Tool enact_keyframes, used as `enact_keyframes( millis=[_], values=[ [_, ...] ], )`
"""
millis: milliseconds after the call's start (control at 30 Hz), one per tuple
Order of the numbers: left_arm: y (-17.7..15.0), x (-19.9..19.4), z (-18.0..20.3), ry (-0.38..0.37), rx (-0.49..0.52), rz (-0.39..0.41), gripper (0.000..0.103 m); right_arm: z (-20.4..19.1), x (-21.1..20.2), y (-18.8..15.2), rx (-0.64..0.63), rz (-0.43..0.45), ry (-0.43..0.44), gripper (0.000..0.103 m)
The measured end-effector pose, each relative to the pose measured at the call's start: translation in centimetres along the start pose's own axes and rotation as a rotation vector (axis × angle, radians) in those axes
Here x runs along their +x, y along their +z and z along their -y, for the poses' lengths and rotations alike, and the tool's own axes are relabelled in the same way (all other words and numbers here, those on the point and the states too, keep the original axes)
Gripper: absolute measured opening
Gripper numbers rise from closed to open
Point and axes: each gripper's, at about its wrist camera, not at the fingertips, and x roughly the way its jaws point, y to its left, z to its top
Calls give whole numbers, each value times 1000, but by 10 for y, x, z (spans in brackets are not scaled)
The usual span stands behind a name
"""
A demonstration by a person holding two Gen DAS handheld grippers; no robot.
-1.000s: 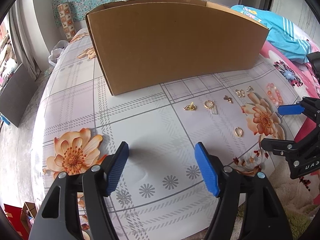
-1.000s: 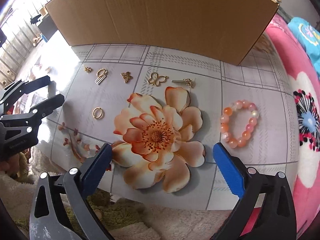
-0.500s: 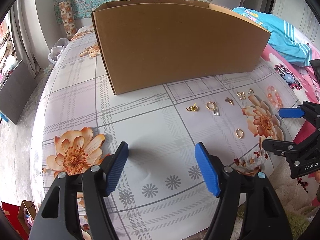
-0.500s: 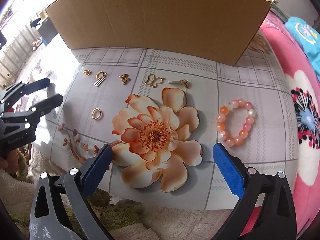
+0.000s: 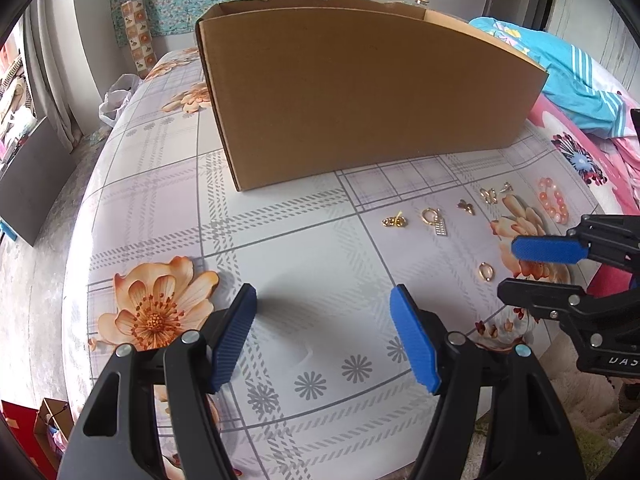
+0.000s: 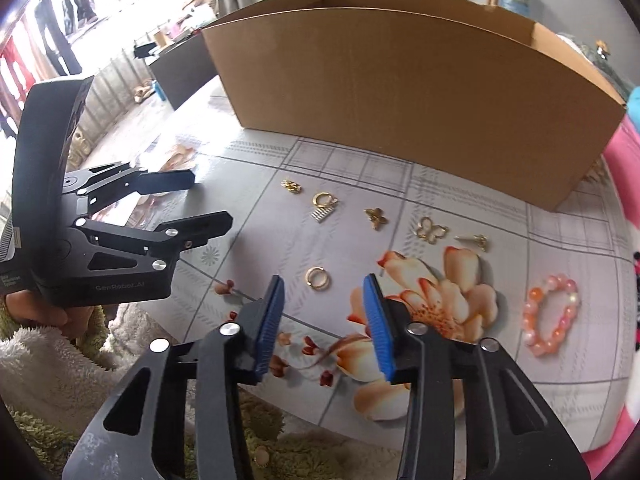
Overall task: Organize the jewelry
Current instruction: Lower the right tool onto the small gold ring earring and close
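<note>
Right claw point(image 6: 324, 320): lower centre of the right wrist view; jaws have just been closing to a narrow gap, with nothing between them; it hangs above the bench, pointed at the gold oval ring.
Gold oval ring point(image 6: 317, 278): lies flat just beyond the right claw's tips, apart from the pads.
Left claw point(image 5: 322, 338): lower centre of the left wrist view; jaws stand wide, nothing held; bare bench cloth beneath.
Ring with bar charm point(image 6: 325, 205): centre of the right wrist view, in the row of small gold pieces.
Gold cluster piece point(image 6: 292, 186): left end of that row.
Small butterfly charm point(image 6: 375, 217): right of the ring with bar charm.
Open butterfly charm point(image 6: 431, 231): further right in the row.
Gold stud piece point(image 6: 476, 240): right end of the row, above the printed flower.
Pink bead bracelet point(image 6: 552, 314): right of the frame, well apart from the gold pieces.
Cardboard box point(image 6: 400, 100): upper half of both views, open-topped, behind the jewelry; its inside is not visible.
Bench point(image 5: 300, 240): covered in a floral, checked cloth; carries all the above.
Progress, as judged: every visible piece lies loose on the bench, none in a claw; sorting looks barely begun, with the oval ring the likely first pick and all seven pieces left to place.
</note>
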Motion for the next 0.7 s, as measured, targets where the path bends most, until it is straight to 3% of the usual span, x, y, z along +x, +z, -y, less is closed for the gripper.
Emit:
enact_keyframes(
  millis=[100, 433, 700],
  values=[
    [0, 0, -2, -7, 1, 4, 67, -1, 5, 1, -38, -7, 7, 22],
    [2, 0, -3, -31, 14, 9, 67, 0, 13, 9, -127, -17, 17, 13],
    [11, -8, 4, -78, 53, 52, 62, 12, 13, 12, -79, -15, 68, 8]
  ],
)
